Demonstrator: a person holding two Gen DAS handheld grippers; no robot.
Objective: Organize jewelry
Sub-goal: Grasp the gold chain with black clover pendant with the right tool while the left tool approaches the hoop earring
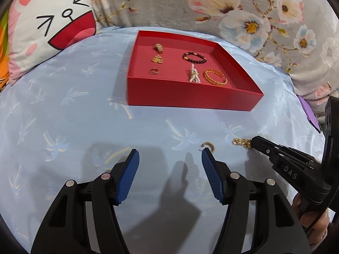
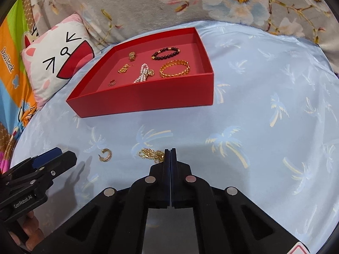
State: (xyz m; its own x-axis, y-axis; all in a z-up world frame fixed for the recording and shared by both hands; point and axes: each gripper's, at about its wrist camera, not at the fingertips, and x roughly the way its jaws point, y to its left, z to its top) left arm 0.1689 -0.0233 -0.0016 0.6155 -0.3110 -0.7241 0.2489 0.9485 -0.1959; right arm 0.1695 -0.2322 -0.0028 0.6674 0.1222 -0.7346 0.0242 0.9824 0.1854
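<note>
A red tray [image 1: 190, 97] [image 2: 148, 97] sits on the light blue cloth and holds a dark bead bracelet [image 1: 194, 57] [image 2: 165, 53], a gold bangle [image 1: 215, 77] [image 2: 174, 69], a pearl piece [image 1: 193, 75] [image 2: 142, 73] and small gold pieces. A gold hoop earring [image 1: 208, 146] [image 2: 106, 155] lies on the cloth just beyond my open, empty left gripper [image 1: 170, 156]. My right gripper [image 2: 170, 151] [image 1: 253, 142] is shut on a gold chain [image 2: 150, 155] [image 1: 240, 142] that lies on the cloth.
A cat-face cushion [image 1: 53, 27] [image 2: 57, 57] lies at the far left of the tray. A grey floral blanket [image 1: 233, 10] [image 2: 211, 0] borders the back. A purple object [image 1: 311, 114] is at the right edge.
</note>
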